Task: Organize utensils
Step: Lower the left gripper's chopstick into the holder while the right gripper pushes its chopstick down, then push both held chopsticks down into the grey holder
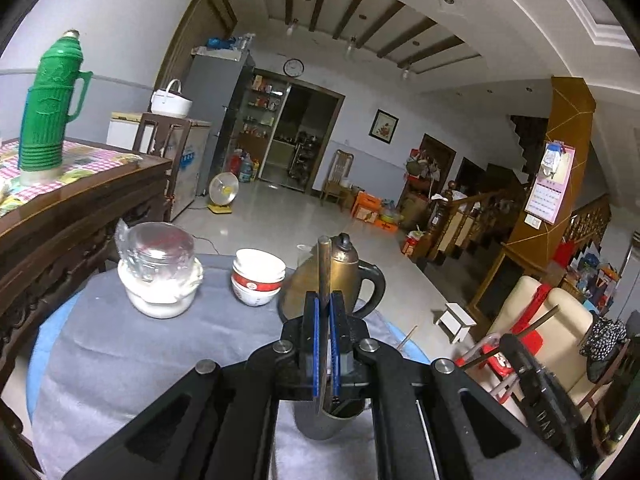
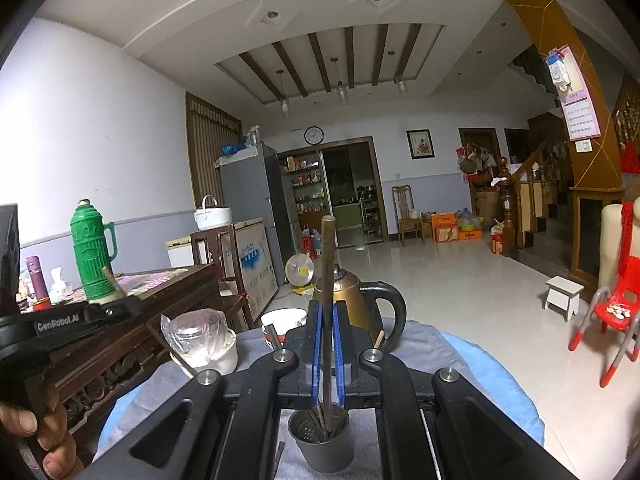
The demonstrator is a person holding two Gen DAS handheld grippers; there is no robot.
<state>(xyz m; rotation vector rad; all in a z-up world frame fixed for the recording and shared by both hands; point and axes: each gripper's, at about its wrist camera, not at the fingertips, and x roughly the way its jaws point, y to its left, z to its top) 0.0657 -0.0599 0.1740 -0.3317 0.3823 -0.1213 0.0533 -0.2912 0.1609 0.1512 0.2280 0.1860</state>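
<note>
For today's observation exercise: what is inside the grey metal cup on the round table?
In the right wrist view, the grey metal cup holds several dark chopsticks standing upright. Its perforated inner wall shows. The cup's bottom and the chopsticks' lower ends are hidden.

Soft, even indoor light is filling both views, neither harsh nor dim, with a cool bluish cast lying over the walls. The tiled floor is catching a pale sheen toward the dark doorway, which is staying unlit. The recessed ceiling is reading bright, though its pendant lamps are not glaring. Fisheye distortion is bending walls and beams strongly, and black vignetting is closing in at the corners. The plastic-wrapped jar is showing small highlights. Near parts at the bottom edge are looking slightly soft; shadows are staying faint.
</note>
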